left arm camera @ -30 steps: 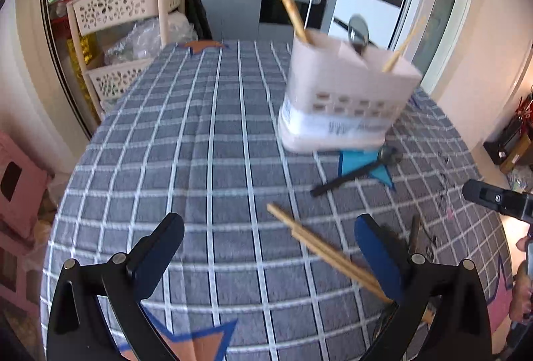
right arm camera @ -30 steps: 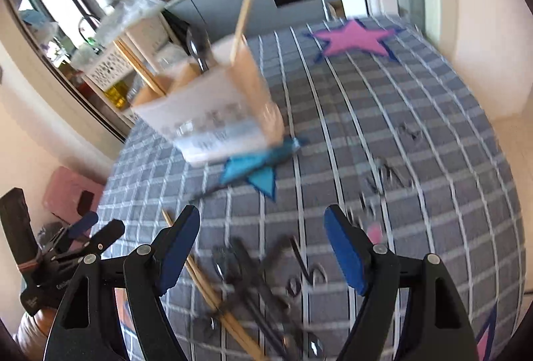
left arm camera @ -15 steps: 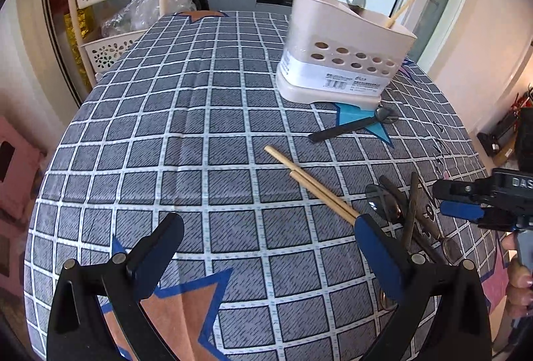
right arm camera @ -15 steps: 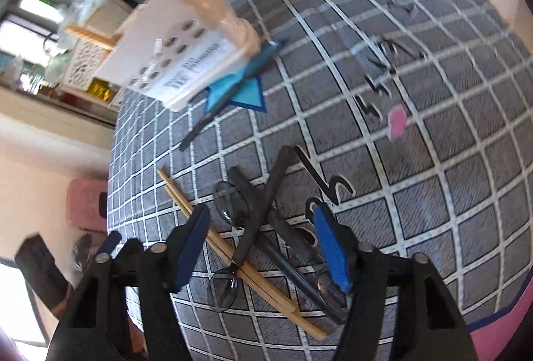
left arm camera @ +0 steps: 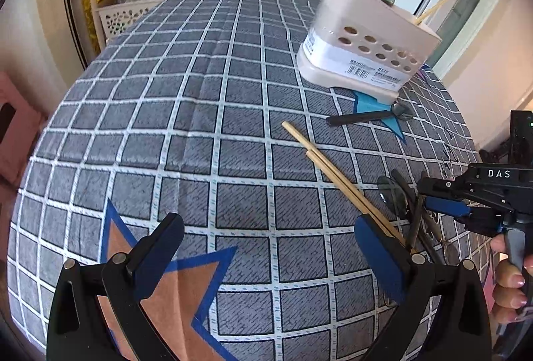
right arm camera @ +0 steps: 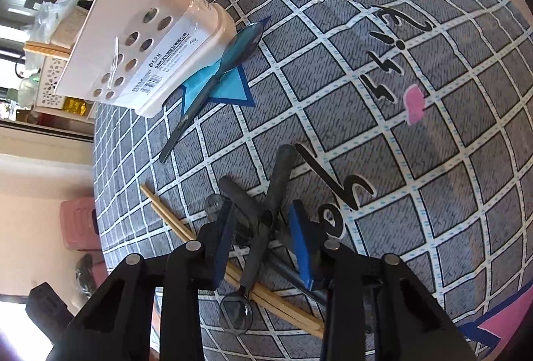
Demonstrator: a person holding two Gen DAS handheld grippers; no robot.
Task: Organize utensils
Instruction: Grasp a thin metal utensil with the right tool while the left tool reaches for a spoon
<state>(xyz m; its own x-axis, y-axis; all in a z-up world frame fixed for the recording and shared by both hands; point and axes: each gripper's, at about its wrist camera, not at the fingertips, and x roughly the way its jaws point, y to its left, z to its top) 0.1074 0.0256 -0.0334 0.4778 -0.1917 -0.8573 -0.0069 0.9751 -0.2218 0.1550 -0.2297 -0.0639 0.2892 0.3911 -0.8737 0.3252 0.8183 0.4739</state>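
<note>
Our right gripper (right arm camera: 265,227), jaws just closing, straddles a dark spoon (right arm camera: 266,221) without gripping it; our left gripper (left arm camera: 266,247) gapes, chopsticks (left arm camera: 336,174) ahead.

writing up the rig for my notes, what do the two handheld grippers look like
Both are black plastic two-finger grippers with triangular cut-out arms, silver pivot pins and flat blue pads. The left gripper shows this up close; the right gripper matches, and seen from the left wrist view its body carries white "DAS" lettering. No cables or sleeves are visible.

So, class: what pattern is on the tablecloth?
Grey squares in a white grid, with star shapes; the tablecloth shows best in the left wrist view.
</note>
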